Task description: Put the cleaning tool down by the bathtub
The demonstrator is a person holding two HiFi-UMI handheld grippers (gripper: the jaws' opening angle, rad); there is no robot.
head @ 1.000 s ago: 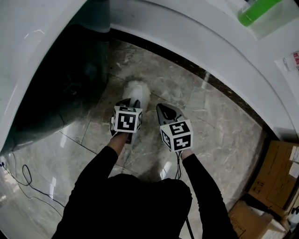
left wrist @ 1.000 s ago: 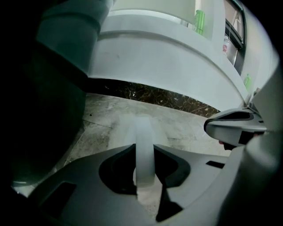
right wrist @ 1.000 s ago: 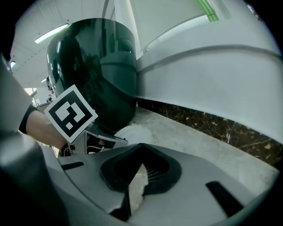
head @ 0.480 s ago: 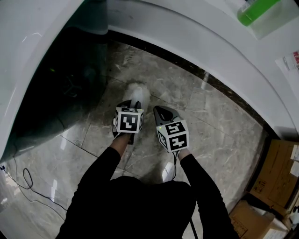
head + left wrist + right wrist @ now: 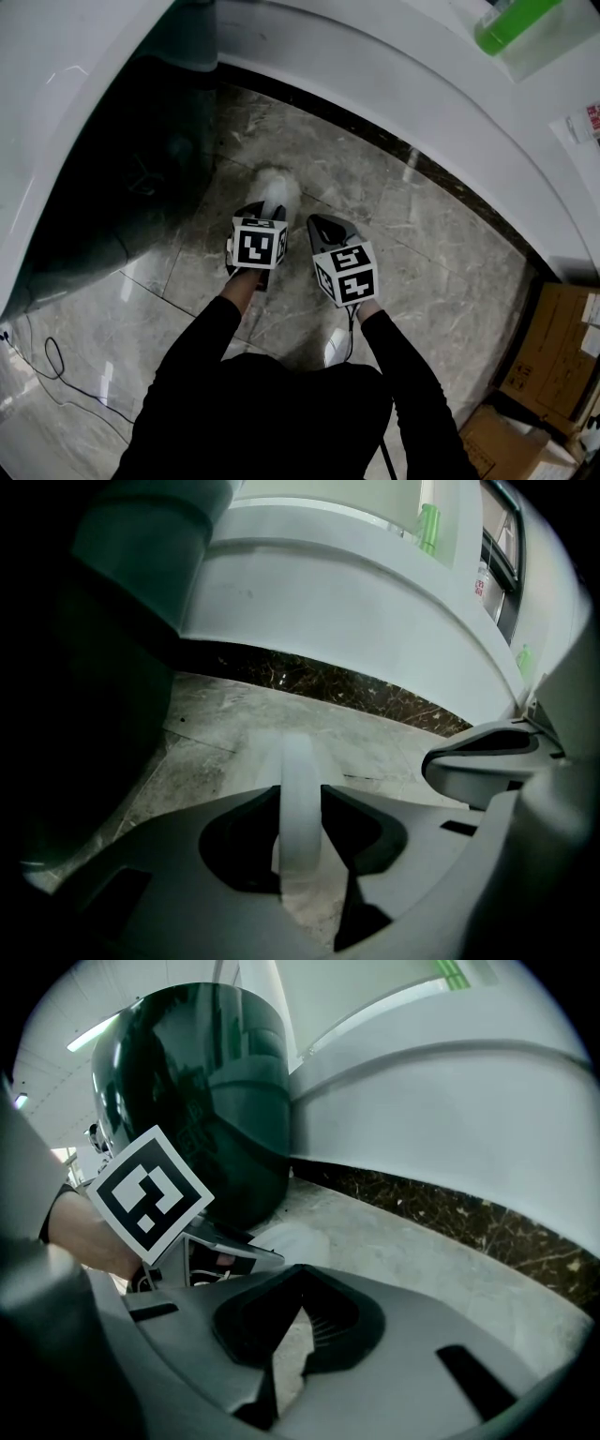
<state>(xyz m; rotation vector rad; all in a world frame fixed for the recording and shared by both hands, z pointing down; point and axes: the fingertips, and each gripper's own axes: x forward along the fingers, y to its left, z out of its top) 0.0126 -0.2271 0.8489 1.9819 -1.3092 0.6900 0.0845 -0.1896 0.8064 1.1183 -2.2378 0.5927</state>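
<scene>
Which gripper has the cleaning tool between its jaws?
The left gripper: the white handle of the cleaning tool stands between its jaws, which are opening. The right gripper beside it has nothing between its jaws.

Marble floor (image 5: pixel 422 253), fluffy cleaning tool (image 5: pixel 277 183), dark bin (image 5: pixel 122 178), boxes (image 5: pixel 548 347)
</scene>
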